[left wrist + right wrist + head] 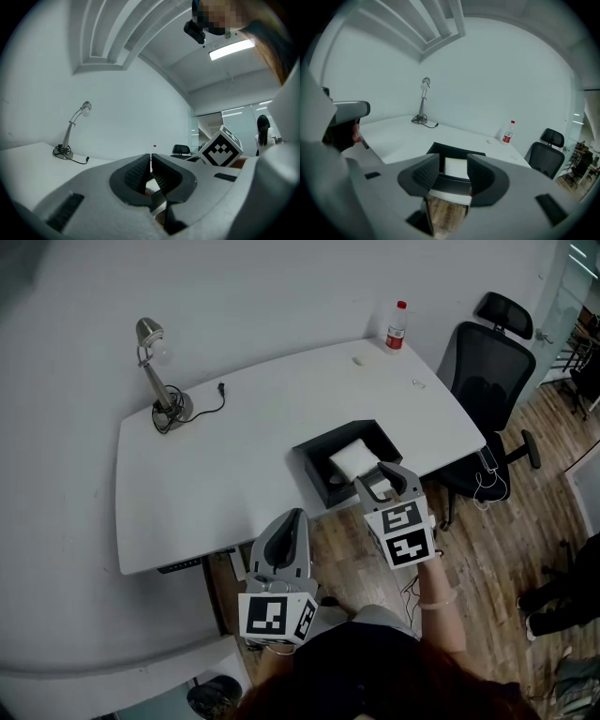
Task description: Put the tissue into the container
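A black open container [314, 451] stands at the front edge of the white table [206, 474], and a white folded tissue [354, 458] lies inside it. My right gripper [380, 474] hovers just in front of the container, over the table's edge. Its jaws stand apart with nothing between them, and past them the right gripper view shows the tissue [456, 166] in the container [440, 149]. My left gripper [291, 519] is held lower and nearer to me, off the table. In the left gripper view its jaws [151, 164] are together and hold nothing.
A desk lamp [155, 371] with a loose cable stands at the table's back left. A red-capped bottle [397, 325] and a small item [359, 360] sit at the back right. A black office chair [487, 381] stands right of the table on wooden floor.
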Motion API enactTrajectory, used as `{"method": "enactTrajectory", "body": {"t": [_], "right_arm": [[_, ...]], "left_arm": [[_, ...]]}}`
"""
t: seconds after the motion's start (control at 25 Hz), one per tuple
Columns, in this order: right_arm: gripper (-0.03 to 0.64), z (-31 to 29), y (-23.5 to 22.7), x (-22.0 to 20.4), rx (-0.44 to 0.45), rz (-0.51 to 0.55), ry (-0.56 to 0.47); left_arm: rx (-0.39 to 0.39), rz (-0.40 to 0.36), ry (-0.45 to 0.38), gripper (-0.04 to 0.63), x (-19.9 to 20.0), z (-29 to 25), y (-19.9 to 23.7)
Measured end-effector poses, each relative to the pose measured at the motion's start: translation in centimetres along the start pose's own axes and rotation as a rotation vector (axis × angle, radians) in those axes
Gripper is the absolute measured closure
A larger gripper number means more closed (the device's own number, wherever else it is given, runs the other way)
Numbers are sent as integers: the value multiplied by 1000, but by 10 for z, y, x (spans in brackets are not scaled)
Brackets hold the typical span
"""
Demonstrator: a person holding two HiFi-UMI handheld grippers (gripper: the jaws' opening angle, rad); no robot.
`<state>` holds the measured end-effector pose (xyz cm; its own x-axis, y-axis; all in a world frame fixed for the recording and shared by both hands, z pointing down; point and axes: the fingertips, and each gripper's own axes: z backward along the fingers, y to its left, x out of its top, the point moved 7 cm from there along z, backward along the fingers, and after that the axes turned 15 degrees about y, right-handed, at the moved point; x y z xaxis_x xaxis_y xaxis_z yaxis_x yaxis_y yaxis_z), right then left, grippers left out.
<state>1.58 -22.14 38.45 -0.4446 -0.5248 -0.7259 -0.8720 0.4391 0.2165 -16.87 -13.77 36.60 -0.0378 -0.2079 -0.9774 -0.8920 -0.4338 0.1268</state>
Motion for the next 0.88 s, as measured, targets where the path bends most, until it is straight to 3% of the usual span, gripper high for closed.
{"method": "enactTrajectory", "body": {"t": [0.32,0.52,0.88], "right_arm": [[450,21,-8,-15,43,-25,-47],[522,40,-12,-26,40,-31,-96],[572,72,-19,-43,76,-26,-147]], "left_arm": [[23,-15,15,561,-1,1,-28],[46,-21,19,561,-3,8,-51],[92,-32,23,561,-8,22,-90]]}}
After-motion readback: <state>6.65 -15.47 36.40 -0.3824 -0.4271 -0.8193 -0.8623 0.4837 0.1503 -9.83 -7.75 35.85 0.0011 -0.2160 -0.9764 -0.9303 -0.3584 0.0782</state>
